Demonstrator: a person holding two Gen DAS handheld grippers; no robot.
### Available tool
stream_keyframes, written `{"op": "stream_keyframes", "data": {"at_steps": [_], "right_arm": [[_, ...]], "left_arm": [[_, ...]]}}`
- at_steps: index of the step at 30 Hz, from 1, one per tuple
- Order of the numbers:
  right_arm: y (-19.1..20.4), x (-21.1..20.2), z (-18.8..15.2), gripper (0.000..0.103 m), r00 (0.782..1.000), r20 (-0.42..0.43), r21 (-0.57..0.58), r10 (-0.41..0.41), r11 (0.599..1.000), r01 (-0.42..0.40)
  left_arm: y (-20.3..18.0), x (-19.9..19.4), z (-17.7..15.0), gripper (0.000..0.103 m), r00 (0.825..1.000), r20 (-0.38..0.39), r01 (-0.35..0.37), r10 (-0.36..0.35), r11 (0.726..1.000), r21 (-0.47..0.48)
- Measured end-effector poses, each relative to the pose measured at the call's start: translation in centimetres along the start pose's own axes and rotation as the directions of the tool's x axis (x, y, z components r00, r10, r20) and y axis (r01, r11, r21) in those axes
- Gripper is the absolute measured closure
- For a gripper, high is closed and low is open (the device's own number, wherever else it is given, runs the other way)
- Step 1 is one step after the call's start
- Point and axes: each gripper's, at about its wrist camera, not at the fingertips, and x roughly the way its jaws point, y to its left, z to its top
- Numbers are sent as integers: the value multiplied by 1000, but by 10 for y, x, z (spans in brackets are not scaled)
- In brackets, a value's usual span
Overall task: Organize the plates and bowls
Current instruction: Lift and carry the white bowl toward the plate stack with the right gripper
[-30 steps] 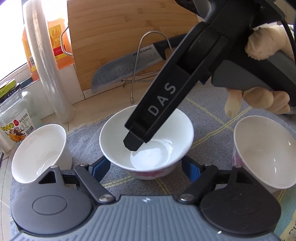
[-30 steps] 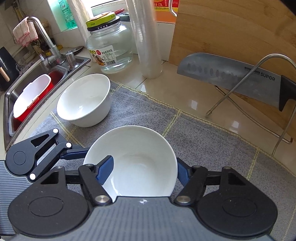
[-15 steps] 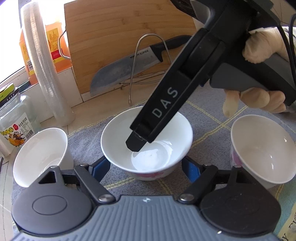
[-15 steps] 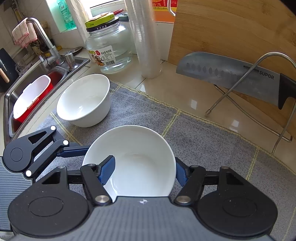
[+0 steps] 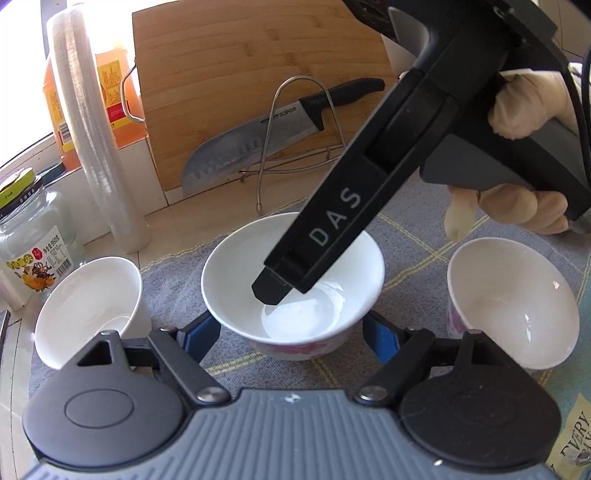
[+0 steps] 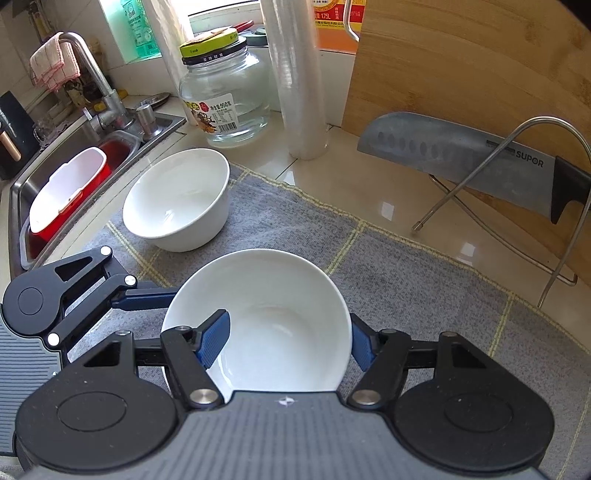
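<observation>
White middle bowl [image 6: 269, 317]: right gripper [image 6: 286, 341] pinches its rim (left gripper [image 5: 291, 332] spread around it); cloth [image 6: 406, 288] beyond lies bare.

Daylight is pouring through the bright window [image 6: 221, 11] behind a glossy beige stone counter [image 6: 332, 192]. A stainless steel sink [image 6: 48, 173] with a curved chrome tap [image 6: 92, 74] is sitting off to the side.

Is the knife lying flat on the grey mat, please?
No, the knife leans against the cutting board behind a wire stand, on the bare counter beyond the mat.
</observation>
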Motion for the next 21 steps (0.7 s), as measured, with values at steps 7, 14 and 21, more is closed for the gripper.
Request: {"op": "stream_keyframes", "data": {"at_steps": [7,14,21], "right_arm": [[7,-12,-3,30,1000,15,-20,10,1000,-9],[16,-26,-7,30,1000,28,-44,13,999,-12],[22,-45,-11,30,998,63,-57,10,998,-7]], "left_arm": [[-3,-15,5,19,1000,-10,-5,5,1000,-5],[-8,-30,8,19,1000,-9,-4,4,1000,-10],[-15,-45,12,19,1000,1,-9,9,1000,-3]]}}
